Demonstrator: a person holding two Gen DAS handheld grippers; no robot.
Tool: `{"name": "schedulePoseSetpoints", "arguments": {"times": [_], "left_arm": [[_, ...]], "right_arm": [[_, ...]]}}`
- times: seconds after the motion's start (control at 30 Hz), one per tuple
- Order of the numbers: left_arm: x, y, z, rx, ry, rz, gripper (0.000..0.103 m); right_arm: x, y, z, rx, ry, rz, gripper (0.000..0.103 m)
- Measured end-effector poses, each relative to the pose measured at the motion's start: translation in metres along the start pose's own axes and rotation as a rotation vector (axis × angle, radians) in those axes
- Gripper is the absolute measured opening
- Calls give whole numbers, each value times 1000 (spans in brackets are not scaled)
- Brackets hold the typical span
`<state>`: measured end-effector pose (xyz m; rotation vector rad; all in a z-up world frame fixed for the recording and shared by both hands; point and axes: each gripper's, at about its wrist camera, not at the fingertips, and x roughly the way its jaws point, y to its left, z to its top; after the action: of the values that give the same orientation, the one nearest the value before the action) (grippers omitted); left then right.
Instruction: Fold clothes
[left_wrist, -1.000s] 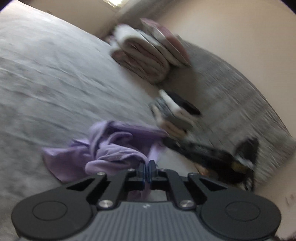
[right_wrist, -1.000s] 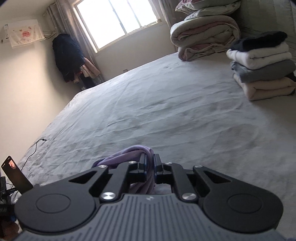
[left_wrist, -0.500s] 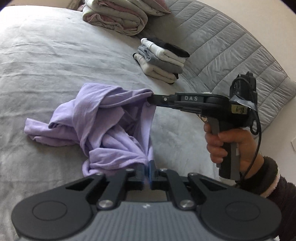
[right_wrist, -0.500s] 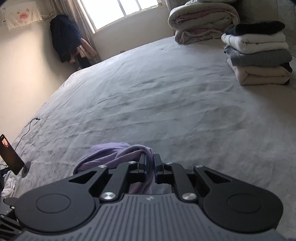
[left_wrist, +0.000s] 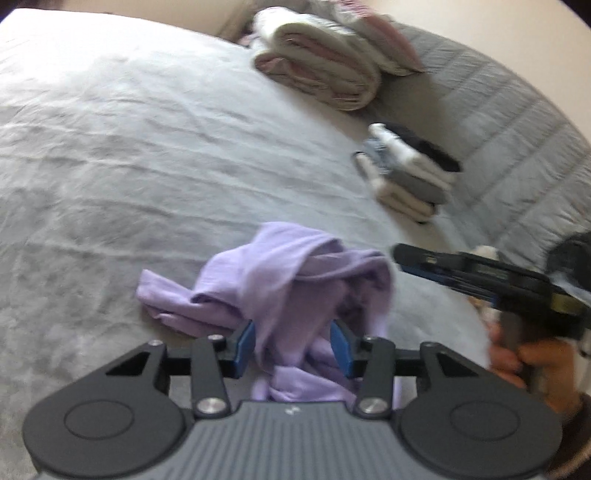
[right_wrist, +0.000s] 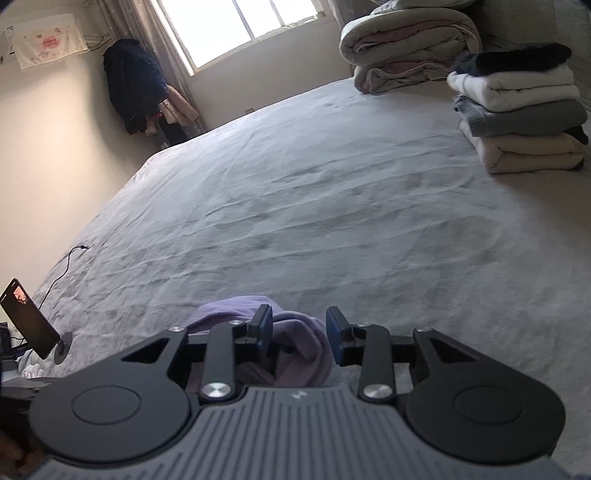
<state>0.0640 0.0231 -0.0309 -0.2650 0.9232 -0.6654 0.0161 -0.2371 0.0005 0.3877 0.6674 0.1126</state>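
A lavender garment (left_wrist: 280, 280) lies crumpled in a heap on the grey bed (left_wrist: 129, 166). My left gripper (left_wrist: 293, 345) hangs just over its near end. Its jaws are opening, and a loose fold of the cloth lies between the blue pads (left_wrist: 245, 345) without being pinched. My right gripper (right_wrist: 299, 332) is also opening, with a hump of the same garment (right_wrist: 306, 347) slack between its pads. In the left wrist view the right gripper (left_wrist: 397, 254) reaches in from the right, level with the garment's top, held by a hand (left_wrist: 532, 362).
A stack of folded clothes (right_wrist: 524, 122) stands on the bed by the quilted headboard (left_wrist: 517, 129). Rolled quilts (right_wrist: 410, 48) lie behind it. A phone on a stand (right_wrist: 29, 321) and a cable (right_wrist: 70, 258) sit at the bed's left edge. Coats (right_wrist: 133, 85) hang by the window.
Both grippers were shut on the lavender garment and now stand open. The cloth has slackened and sunk into a heap. The left view has swung and dropped nearer the garment.
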Motion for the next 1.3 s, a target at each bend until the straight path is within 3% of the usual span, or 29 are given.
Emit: {"name": "schedulePoseSetpoints", "arguments": {"times": [0.07, 0.13, 0.2, 0.43, 0.63, 0.87, 1.0, 1.23, 1.3], "left_arm": [[8, 0, 2, -4, -2, 35, 40], [8, -1, 2, 6, -6, 49, 11], [3, -6, 3, 36, -32, 58, 2], [-33, -15, 9, 70, -189, 24, 1], [-50, -14, 14, 17, -301, -7, 1], [-66, -16, 17, -15, -401, -71, 1], [-74, -20, 16, -14, -452, -113, 1], [-84, -21, 16, -15, -510, -180, 1], [-83, -22, 15, -5, -510, -186, 1]], "right_arm": [[2, 4, -1, 0, 5, 13, 37], [4, 8, -1, -1, 11, 27, 37], [5, 11, -2, -8, 13, 41, 37], [10, 25, -2, -29, 22, 93, 37], [10, 36, -4, -7, 35, 217, 37], [10, 70, -12, -84, 72, 386, 37], [16, 88, -19, -157, 79, 365, 38], [31, 95, -23, -160, 71, 347, 38], [33, 97, -24, -154, 67, 356, 20]]}}
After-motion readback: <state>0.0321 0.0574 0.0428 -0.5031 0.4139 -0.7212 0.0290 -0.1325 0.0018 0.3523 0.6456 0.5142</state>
